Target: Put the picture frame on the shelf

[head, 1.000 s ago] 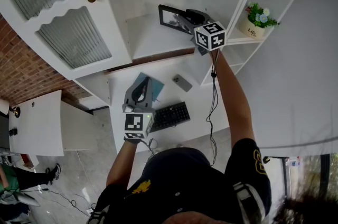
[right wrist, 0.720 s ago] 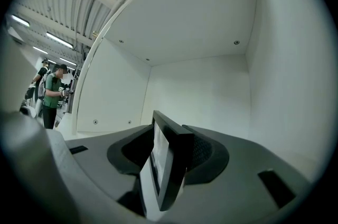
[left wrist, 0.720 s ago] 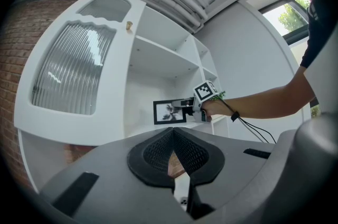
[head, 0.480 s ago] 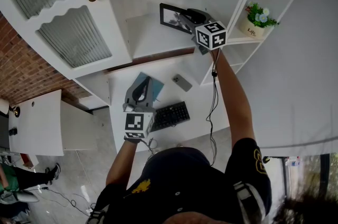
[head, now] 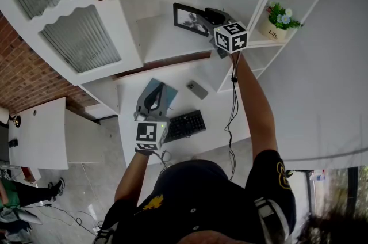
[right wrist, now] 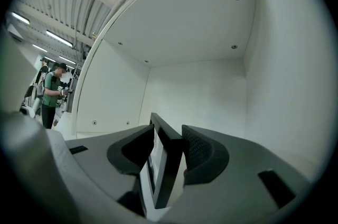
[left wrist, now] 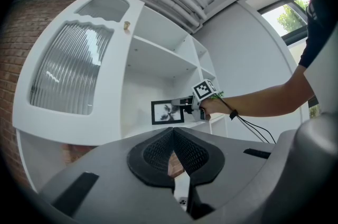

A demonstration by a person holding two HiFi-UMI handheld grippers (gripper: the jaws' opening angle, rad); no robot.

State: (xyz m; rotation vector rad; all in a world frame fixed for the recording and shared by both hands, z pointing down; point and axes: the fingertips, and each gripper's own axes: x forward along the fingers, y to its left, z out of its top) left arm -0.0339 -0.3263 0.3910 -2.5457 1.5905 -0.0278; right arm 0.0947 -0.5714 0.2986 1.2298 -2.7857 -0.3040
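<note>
Picture frame point(head: 188, 18) stood upright inside open shelf point(head: 164, 44) bay, whether resting on board unclear. Right claw point(right wrist: 168, 137) clamped on its edge (edge grip held it vertical for set-down). Left claw point(left wrist: 173, 133) pinched together, empty, parked low over tabletop point(head: 213, 122), clear of work.

The picture frame point(head: 188, 18) is black, the shelf point(head: 167, 41) is white, the keyboard point(head: 185, 125) is black, the brick wall point(head: 23, 76) red-brown.
</note>
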